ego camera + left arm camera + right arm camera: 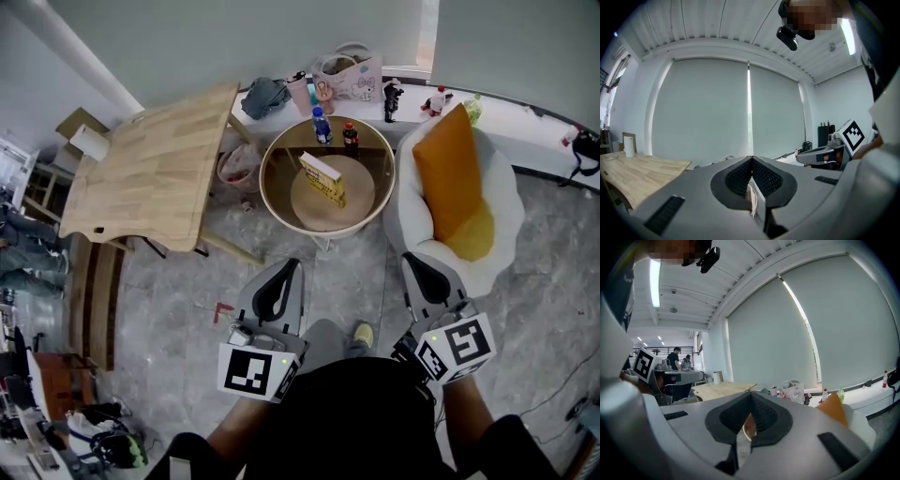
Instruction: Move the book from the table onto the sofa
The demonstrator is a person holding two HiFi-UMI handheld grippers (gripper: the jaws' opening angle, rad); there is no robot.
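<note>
A yellow book [322, 179] lies on a round wooden board on the round glass-topped table [277, 165], ahead of me. To its right stands the white round sofa [499, 192] with an orange cushion [452, 174]; the cushion [832, 409] also shows in the right gripper view. My left gripper [286, 270] is held low in front of my body, well short of the table, shut and empty; its jaws meet at the tip [751, 160]. My right gripper [415, 262] hovers near the sofa's front edge, also shut with nothing held [751, 394].
Two bottles [322, 127] stand at the round table's far side. A large wooden table [155, 169] fills the left, with a bin [239, 167] between the two tables. A windowsill [506, 108] behind holds a printed bag [349, 80] and small items. My shoe [363, 335] is on the floor.
</note>
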